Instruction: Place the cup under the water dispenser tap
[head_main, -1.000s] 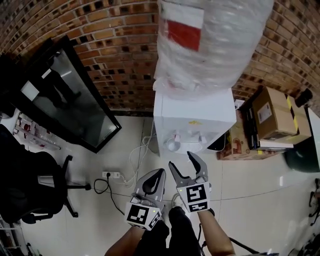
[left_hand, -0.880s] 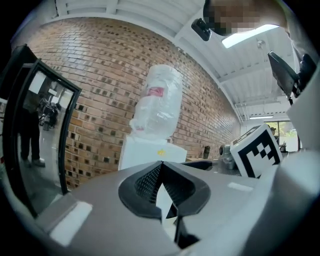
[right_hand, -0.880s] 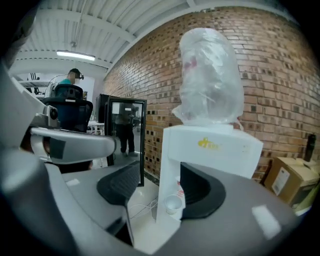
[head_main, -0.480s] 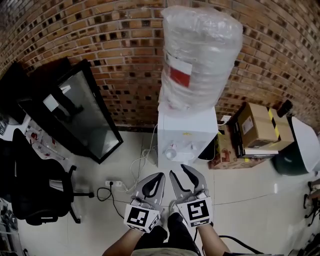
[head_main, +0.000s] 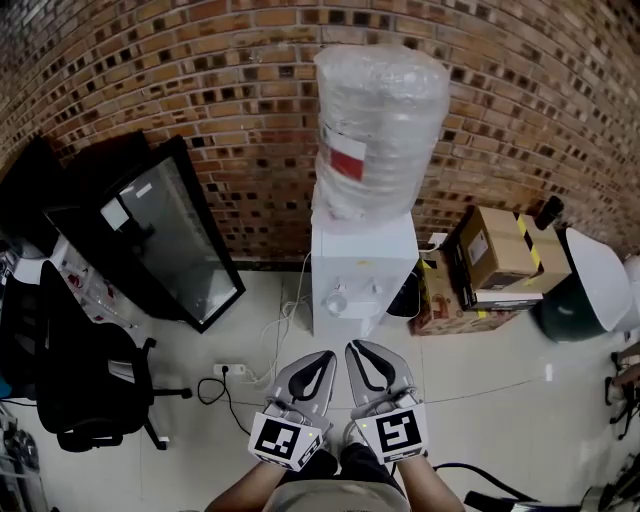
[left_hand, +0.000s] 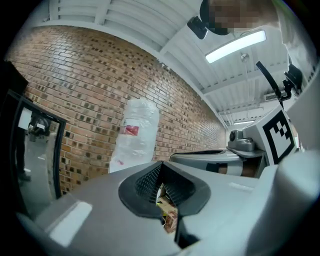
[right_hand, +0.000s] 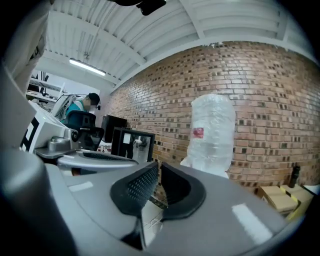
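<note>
Water dispenser (head_main: 362, 250), far centre: we have backed away from it. Right claw (head_main: 356, 348): closing, nothing between its jaws. Left claw (head_main: 324, 357): closed, empty. Cup (head_main: 337, 299): left under the tap; we judge placement finished.

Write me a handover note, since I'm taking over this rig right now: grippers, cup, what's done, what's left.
Left gripper: shut, empty.
Right gripper: jaws closing, almost together, nothing between them.
Cup: stands in the front recess of the water dispenser. Neither gripper touches it; both are held well short of the dispenser.
Done: the placement looks complete.
Left: probably only a check that the cup is centred for filling, which is too small to tell here.
</note>
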